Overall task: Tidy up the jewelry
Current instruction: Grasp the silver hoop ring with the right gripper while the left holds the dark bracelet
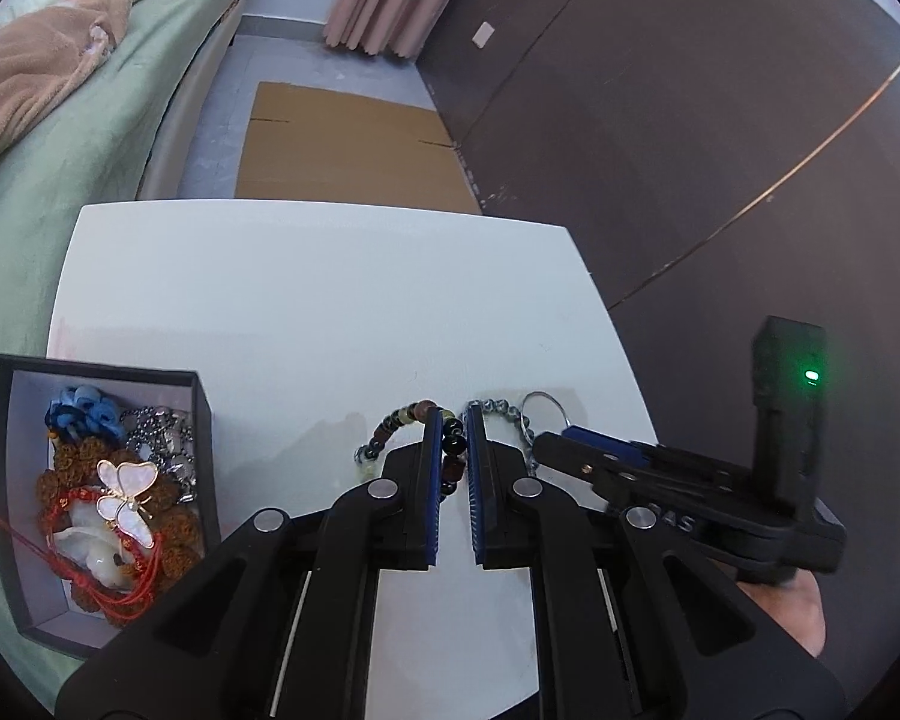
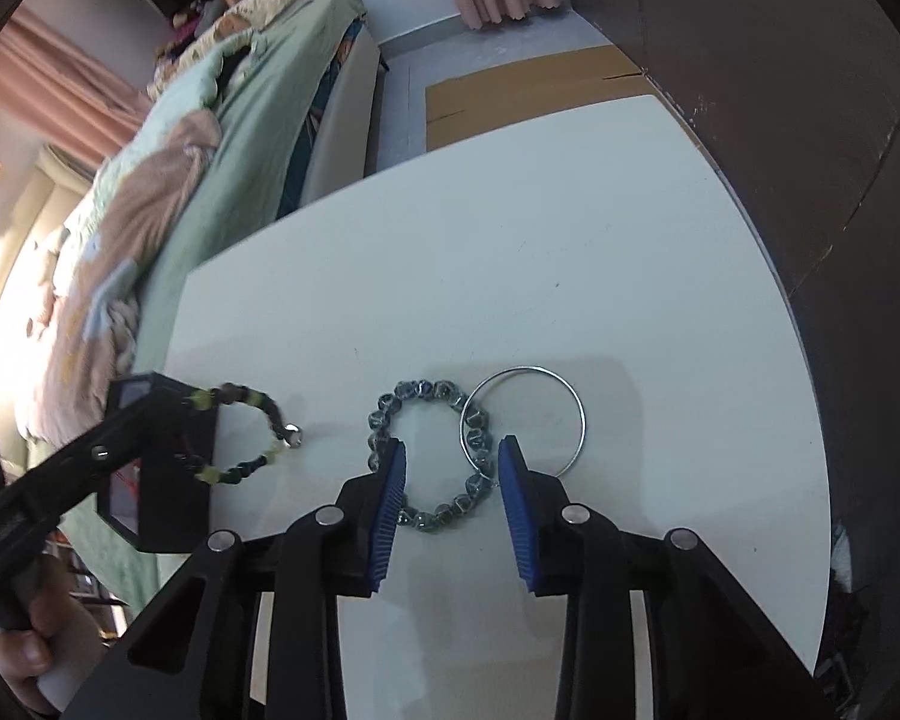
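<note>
Jewelry is split between the white table [image 2: 570, 252] and a dark open box [image 1: 204, 414] sitting at the table's left corner by the bed. The box already has a heap in it: a white butterfly piece [image 1: 125, 489] on top, brown seed-bead strands [image 1: 84, 459], red cord [image 1: 120, 594], a blue knotted bit [image 1: 81, 411] and some silvery beads [image 1: 159, 429].

Out on the table there are three loose pieces. The multicolour bead bracelet [image 2: 258, 438] with dark and yellowish beads is the one the left gripper [image 1: 451, 444] has: its blue pads are nearly together with a stretch of those beads pinched between them. From the right wrist view the bracelet looks lifted in front of the box, though I can't say for sure it's off the table.

Next to it is a grey-blue bead bracelet [image 2: 429, 456] lying flat, and a thin silver bangle [image 2: 579, 414] that overlaps its right side. The right gripper [image 2: 450, 468] is spread wide, pads on either side of the grey-blue bracelet's near half, not pressing on it.

Green-sheeted bed [image 1: 48, 192] sits off to the left, and flattened cardboard [image 1: 354, 144] lies on the floor beyond the table.
</note>
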